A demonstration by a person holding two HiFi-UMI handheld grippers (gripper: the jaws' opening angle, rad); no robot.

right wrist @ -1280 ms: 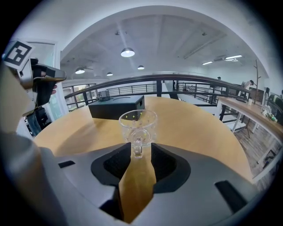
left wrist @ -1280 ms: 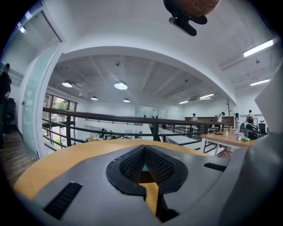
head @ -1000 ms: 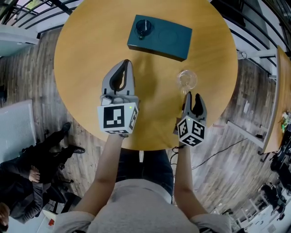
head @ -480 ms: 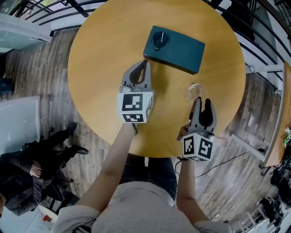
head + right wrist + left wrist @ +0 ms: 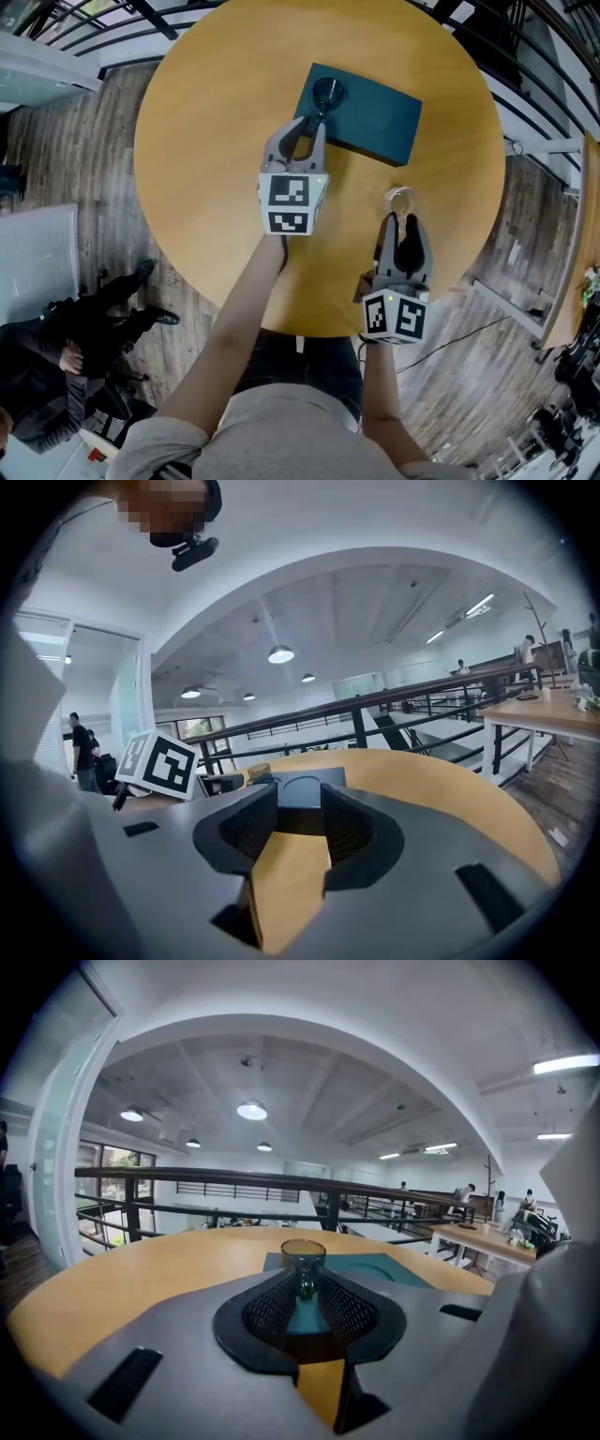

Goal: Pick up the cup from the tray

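1. Left gripper point(image 5: 302, 139) is hovering, jaws wide and empty, aiming at the green cup point(image 5: 327, 91) standing on the tray point(image 5: 380, 120) corner just ahead.
2. I'm judging this the approach: next I'm advancing around the cup, then squeezing.
3. Right gripper point(image 5: 401, 225) is idling open over the surface point(image 5: 206, 112).

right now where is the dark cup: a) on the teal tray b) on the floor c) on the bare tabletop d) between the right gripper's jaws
a: the dark cup stands at one end of the teal tray, just ahead of the left gripper, whose jaws are apart.
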